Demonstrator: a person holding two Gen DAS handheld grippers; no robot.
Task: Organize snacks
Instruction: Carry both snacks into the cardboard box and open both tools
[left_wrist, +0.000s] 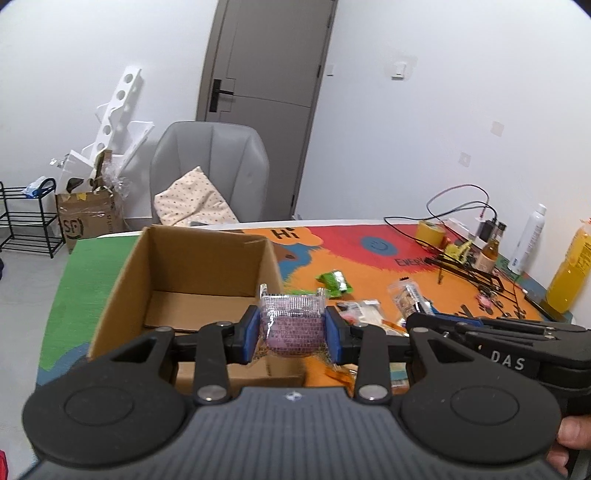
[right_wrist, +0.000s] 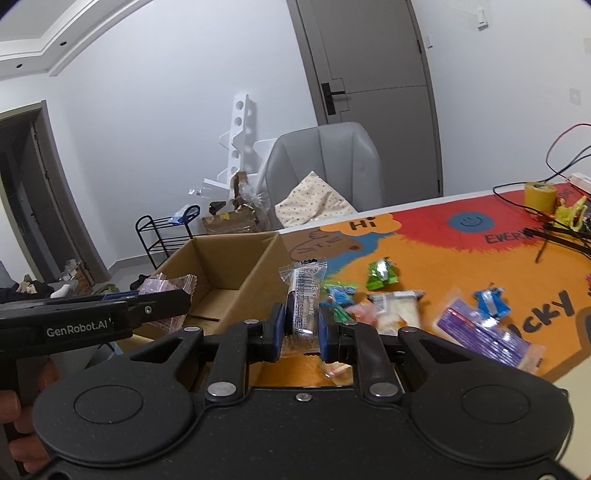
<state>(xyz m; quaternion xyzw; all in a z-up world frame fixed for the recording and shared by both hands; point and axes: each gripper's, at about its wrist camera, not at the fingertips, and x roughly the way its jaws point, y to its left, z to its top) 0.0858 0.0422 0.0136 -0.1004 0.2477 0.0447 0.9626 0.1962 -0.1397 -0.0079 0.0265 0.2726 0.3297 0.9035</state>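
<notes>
We hold two snacks off the table (right_wrist: 424, 254). Our left gripper (left_wrist: 291, 334) is clamped on a pink packet (left_wrist: 291, 325), its blue pads pressing both sides, just above the near right corner of the cardboard box (left_wrist: 177, 266). Our right gripper (right_wrist: 300, 326) is clamped on a clear wrapped bar (right_wrist: 303, 306) standing upright between its pads, beside the box's right wall. Other snacks (right_wrist: 380, 275) lie scattered towards the table's near edge.

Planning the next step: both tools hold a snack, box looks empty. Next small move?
Probably carry the left tool, clamped on the pink packet, forward over the open cardboard box and release; the box mouth lies just ahead and left.
</notes>
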